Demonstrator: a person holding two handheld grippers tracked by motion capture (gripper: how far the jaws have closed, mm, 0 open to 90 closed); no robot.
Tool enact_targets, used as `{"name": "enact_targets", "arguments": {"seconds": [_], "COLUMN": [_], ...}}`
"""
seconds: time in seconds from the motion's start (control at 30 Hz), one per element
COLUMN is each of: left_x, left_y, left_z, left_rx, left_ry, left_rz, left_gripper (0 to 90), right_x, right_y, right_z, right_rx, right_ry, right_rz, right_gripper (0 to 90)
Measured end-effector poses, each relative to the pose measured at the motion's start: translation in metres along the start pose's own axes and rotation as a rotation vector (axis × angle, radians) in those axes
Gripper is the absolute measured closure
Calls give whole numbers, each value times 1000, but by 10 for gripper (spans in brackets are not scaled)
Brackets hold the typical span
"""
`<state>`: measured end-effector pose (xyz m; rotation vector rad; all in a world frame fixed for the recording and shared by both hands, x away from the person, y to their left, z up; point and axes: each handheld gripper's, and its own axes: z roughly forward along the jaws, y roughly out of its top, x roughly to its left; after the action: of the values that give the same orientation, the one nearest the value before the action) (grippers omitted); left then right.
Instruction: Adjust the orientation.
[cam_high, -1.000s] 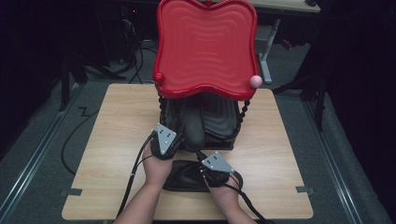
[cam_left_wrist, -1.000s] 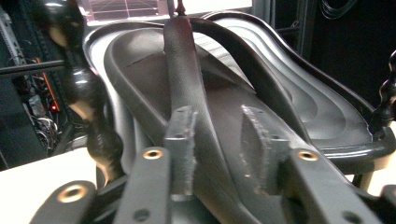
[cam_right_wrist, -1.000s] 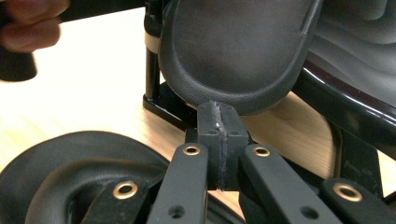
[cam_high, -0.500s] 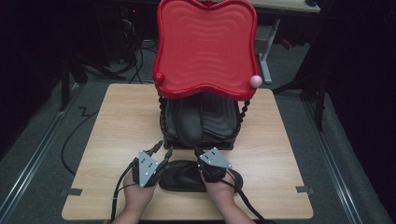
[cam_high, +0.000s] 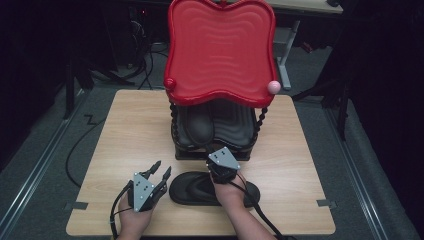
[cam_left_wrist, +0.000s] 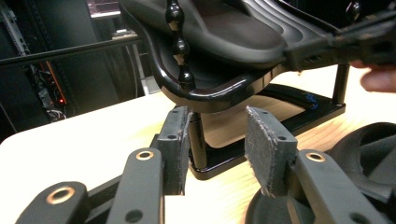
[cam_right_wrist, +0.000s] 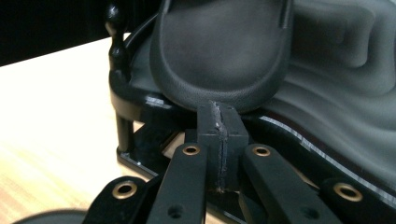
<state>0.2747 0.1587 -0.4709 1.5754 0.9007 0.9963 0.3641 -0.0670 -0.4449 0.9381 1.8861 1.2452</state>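
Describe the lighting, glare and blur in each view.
High view: table evenly lit, surroundings dark, red tray sharp. Left gripper view: tabletop glares nearly white, near fingers soft. Right gripper view: black shoe dim, shelf rim glints, foreground blurred.

1. My right gripper (cam_right_wrist: 219, 135) has its pads pressed flat together, nothing between them.
2. Just beyond the tips, a black shoe (cam_right_wrist: 219, 51) rests on the black shelf (cam_right_wrist: 336, 102).
3. A beaded black post (cam_right_wrist: 116, 46) rises at left over the wooden table (cam_right_wrist: 51, 112).

You have a light wooden table (cam_high: 125, 130) in front of you. A tiered rack (cam_high: 215, 150) stands on it toward the back, and a black sandal (cam_high: 195, 190) lies flat near your edge.
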Motion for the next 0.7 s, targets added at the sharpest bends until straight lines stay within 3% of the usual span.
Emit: {"name": "enact_targets", "arguments": {"seconds": [0.5, 0.7], "left_x": [-9, -18], "left_y": [-2, 7], "left_z": [6, 30], "left_rx": [7, -6], "left_ry": [-18, -1], "left_rz": [10, 23], "left_gripper": [632, 697], "right_x": [-2, -12], "right_y": [14, 13], "right_z": [26, 19], "right_rx": [9, -39], "right_ry": [-7, 0], "right_rz": [-21, -5], "right_gripper": [886, 880]}}
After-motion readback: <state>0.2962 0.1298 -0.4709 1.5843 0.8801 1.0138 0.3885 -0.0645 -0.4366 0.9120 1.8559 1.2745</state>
